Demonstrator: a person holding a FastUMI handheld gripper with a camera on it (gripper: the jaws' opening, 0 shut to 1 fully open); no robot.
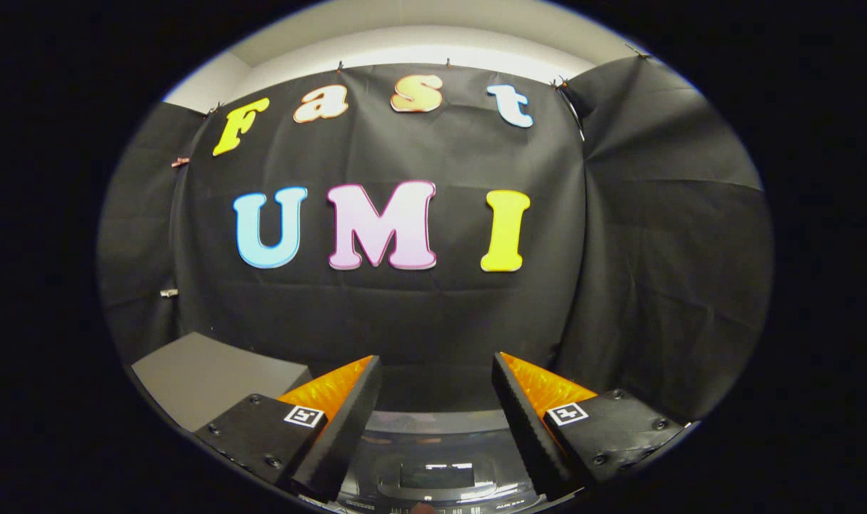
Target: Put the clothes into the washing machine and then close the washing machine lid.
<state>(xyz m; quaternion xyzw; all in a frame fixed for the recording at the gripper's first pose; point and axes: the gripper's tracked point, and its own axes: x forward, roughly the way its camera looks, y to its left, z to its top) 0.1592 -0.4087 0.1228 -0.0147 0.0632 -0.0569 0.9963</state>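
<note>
My gripper (437, 371) is open, its two fingers (348, 414) spread wide with nothing between them. Below and between the fingers lies the glossy dark top of the washing machine (433, 457), with its lid down and light reflecting off the panel. The gripper is held above the machine, looking toward the booth's back wall. I see no clothes here.
A grey box-like surface (212, 378) stands to the left of the machine, beside the left finger. Black cloth walls close off the space straight ahead and to the right.
</note>
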